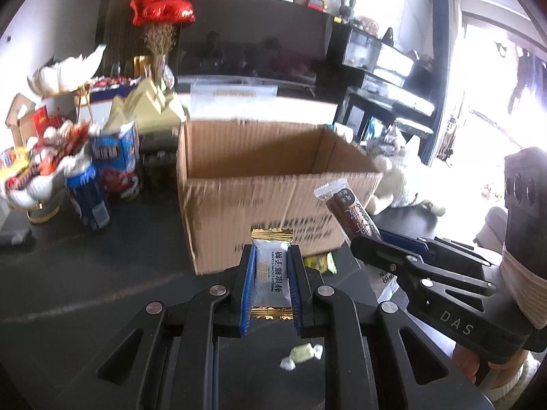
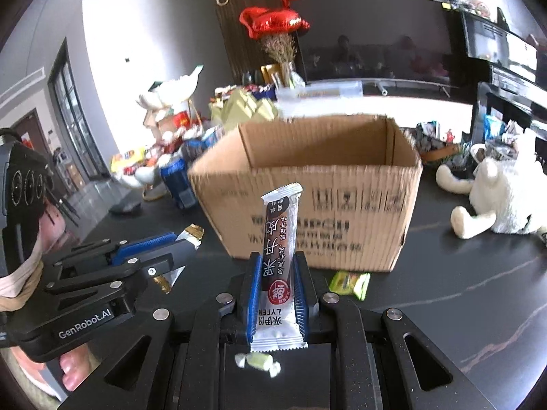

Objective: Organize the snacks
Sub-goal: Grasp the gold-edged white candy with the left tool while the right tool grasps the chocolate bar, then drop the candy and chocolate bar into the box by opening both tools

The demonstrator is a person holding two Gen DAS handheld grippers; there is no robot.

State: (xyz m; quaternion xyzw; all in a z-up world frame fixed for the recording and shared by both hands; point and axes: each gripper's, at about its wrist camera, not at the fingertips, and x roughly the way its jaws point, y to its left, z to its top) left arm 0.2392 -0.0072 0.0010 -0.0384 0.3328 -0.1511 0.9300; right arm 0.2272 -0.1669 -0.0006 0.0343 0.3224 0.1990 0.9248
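The left tongs [image 1: 272, 275] are clamped on a coconut candy [image 1: 271, 270], the right tongs [image 2: 277, 294] on a fruit-leather bar [image 2: 278, 239], before the cardboard box [image 2: 307, 212] at frame centre; the tall bar could catch on the rim.

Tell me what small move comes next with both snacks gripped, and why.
Probably carry both forward over the open cardboard box and release. The left gripper is shut on the coconut candy, the right gripper on the brown snack bar, both short of its rim.
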